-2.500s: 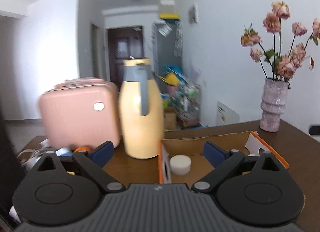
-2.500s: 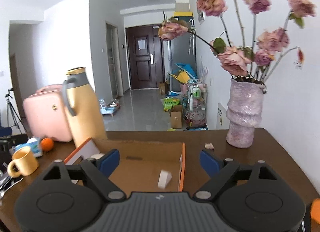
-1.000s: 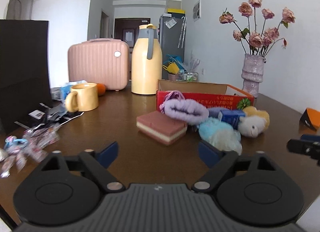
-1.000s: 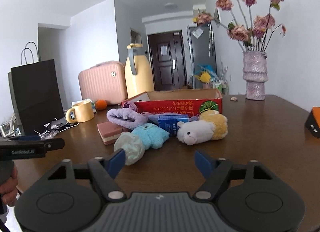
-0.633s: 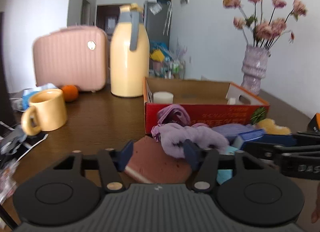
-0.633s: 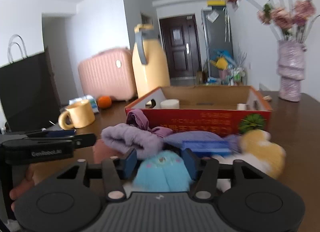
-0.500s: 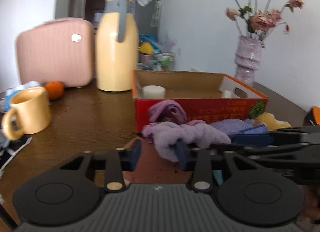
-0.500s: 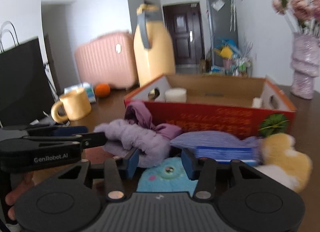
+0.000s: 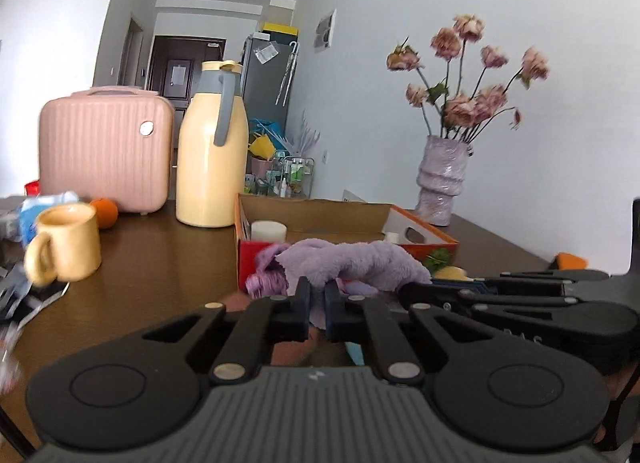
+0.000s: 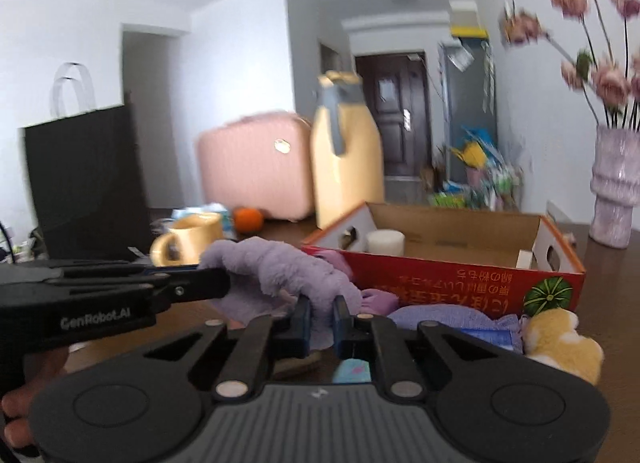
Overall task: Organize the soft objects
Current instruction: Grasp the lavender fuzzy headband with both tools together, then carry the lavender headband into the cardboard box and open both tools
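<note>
1. Left wrist view: left gripper [image 9: 316,305] is seen nearly fully closed, its jaws pinched on the near edge of a fluffy purple cloth [image 9: 352,263].
2. Cloth is draped just ahead of and above the fingertips, in front of the red cardboard box [image 9: 416,229] on the brown table [image 9: 160,263].
3. Right gripper's fingers [image 9: 500,287] are seen coming in from the right, at the cloth's right end.
4. Right wrist view: right gripper [image 10: 320,321] is also clamped almost closed on the cloth [image 10: 276,267], gripped at its lower edge.
5. Left gripper [image 10: 192,283] is seen reaching in from the left, its tip against the cloth's left end.
6. Cloth is held up between both grippers, near the box's [image 10: 440,275] front left corner.
7. Yellow plush toy [image 10: 560,343] and blue items lie beside the box front; detail is blurred.
</note>
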Demonstrator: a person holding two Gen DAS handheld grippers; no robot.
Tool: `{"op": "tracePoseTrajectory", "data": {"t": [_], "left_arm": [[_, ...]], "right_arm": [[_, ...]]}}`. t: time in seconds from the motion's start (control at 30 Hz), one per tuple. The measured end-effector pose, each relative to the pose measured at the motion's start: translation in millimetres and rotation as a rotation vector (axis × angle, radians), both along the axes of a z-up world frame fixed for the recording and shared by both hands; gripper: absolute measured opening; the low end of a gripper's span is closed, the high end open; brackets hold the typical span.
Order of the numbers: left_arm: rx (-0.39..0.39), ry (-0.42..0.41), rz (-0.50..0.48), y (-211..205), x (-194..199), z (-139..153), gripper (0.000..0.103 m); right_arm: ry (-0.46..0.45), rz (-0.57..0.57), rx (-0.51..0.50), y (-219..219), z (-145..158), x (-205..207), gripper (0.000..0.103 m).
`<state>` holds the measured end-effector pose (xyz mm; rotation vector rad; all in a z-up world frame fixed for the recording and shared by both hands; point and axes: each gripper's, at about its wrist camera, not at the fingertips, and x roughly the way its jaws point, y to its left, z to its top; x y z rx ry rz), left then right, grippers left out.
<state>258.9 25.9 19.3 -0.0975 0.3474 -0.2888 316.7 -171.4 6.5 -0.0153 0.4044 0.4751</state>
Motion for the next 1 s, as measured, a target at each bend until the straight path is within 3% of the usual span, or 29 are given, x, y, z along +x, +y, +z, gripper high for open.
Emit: {"op": "tracePoseTrajectory", "data": {"t": [0.13,0.4,0.47,0.53,0.57,0.7,0.73,0.83,0.93,1.0], "left_arm": [[-0.032,0.075,-0.011,-3.6,-46.0,-18.0,0.007],[0.009,0.183,-0.066,-38.3,-89.9,-59.9,0.009],[0.021,0.170,-0.085,-45.0,-99.2,-61.1,0.018],[0.023,0.139,-0.103,-46.7,-107.4,-55.3,0.039],[0.012,0.120,-0.111,-45.7,-110.4,-51.5,0.041],[-0.068,0.113,-0.123,-40.7,-110.8,-38.3,0.049],[-0.078,0.124,-0.114,-41.6,-107.8,-37.1,0.049],[-0.077,0.188,-0.088,-47.9,-96.5,-42.4,0.049],[-0.083,0.241,-0.086,-51.9,-89.1,-50.9,0.049],[-0.062,0.288,-0.063,-55.0,-83.0,-58.5,0.044]], "right_arm": [[-0.018,0.041,-0.030,-3.0,-4.1,-59.8,0.010],[0.046,-0.024,-0.098,-28.8,-45.7,-136.8,0.011],[0.050,-0.060,-0.120,-38.7,-51.4,-144.6,0.013],[0.045,-0.104,-0.164,-45.0,-56.3,-151.9,0.021],[0.035,-0.124,-0.173,-48.9,-56.3,-157.5,0.024],[-0.014,-0.111,-0.129,-65.6,-46.1,-176.5,0.071],[-0.035,-0.116,-0.112,-70.3,-42.3,-181.1,0.074],[-0.078,-0.153,-0.057,-79.4,-32.0,-183.2,0.071],[-0.008,-0.138,-0.004,-78.6,-34.0,-164.9,0.057],[0.061,-0.117,0.034,-77.2,-42.3,-149.8,0.041]]}}
